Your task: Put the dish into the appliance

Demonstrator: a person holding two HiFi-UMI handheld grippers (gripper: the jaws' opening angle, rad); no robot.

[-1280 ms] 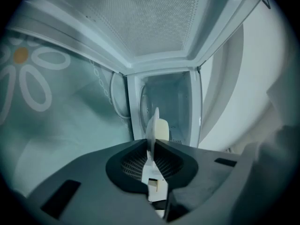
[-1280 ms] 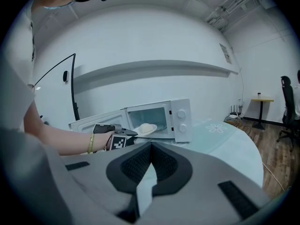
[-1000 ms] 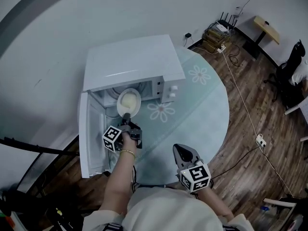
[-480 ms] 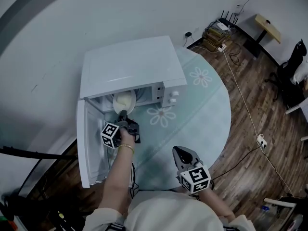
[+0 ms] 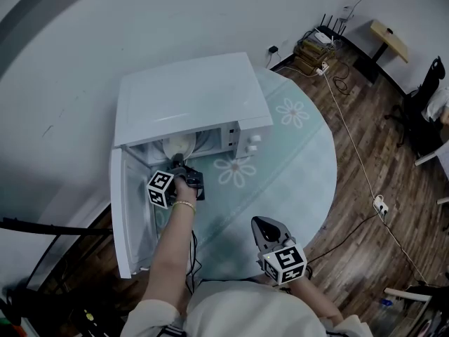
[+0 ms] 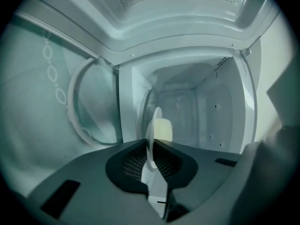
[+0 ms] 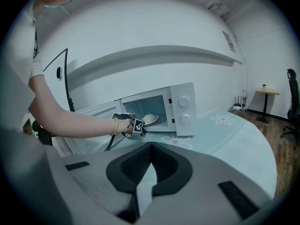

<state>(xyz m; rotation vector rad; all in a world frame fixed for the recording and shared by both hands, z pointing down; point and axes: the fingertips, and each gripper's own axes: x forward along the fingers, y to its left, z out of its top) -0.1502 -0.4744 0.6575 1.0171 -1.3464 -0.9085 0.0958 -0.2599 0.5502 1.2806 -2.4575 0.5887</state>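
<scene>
While your left tongs (image 6: pixel 151 159) clamp the dish (image 6: pixel 159 129) by its rim just inside the open microwave (image 5: pixel 189 97), setting it down and letting go look undone, and your right tongs (image 7: pixel 150 150) sit shut, empty, well back.

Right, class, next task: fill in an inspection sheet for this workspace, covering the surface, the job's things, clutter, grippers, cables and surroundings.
Surface: round table under a pale flowered cloth.
Job's things: white microwave, its door swung open; dish partly inside the cavity, something pale on it.
Clutter: nothing seen on the table.
Grippers: left gripper, fingers shut on the dish rim; right gripper empty, fingers together, over the table's near edge.
Cables: white cable across the floor to a power strip.
Surroundings: wooden floor, small side table, dark chair.
</scene>
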